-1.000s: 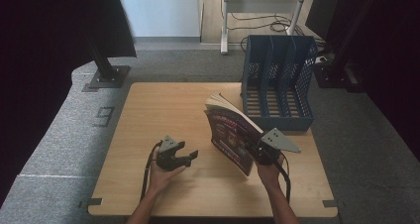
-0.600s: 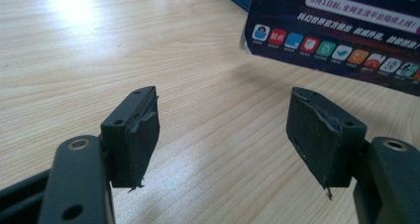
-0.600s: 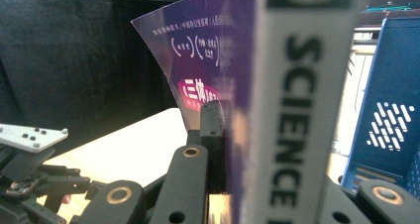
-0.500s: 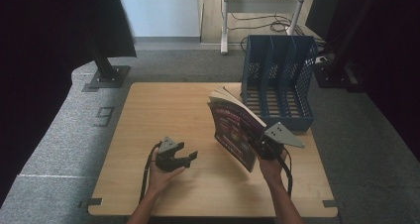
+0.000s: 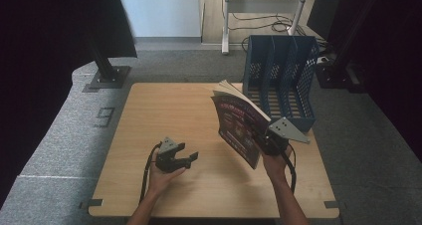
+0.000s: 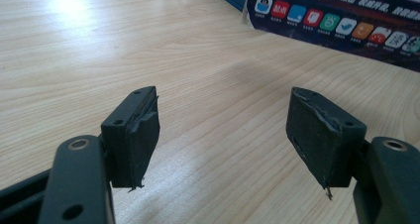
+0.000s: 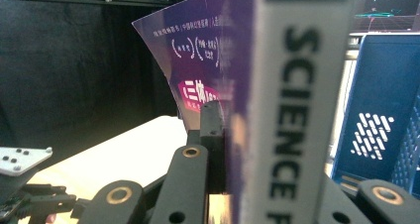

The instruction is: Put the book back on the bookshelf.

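A thick book with a purple cover stands nearly upright above the wooden table, its lower corner near the tabletop. My right gripper is shut on the book's lower edge near the spine. In the right gripper view the white spine with black letters fills the middle and one black jaw presses the purple cover. My left gripper rests low over the table's front left, open. In the left gripper view its pads stand wide apart over bare wood, with the book's cover farther off.
A blue mesh file rack with three slots stands at the table's back right corner, just behind the book, and appears at the right of the right gripper view. Dark curtains hang at both sides. A metal stand is on the floor beyond the table.
My right gripper has lifted a little and tipped the book from a slant to nearly upright. The left gripper has stayed in place.
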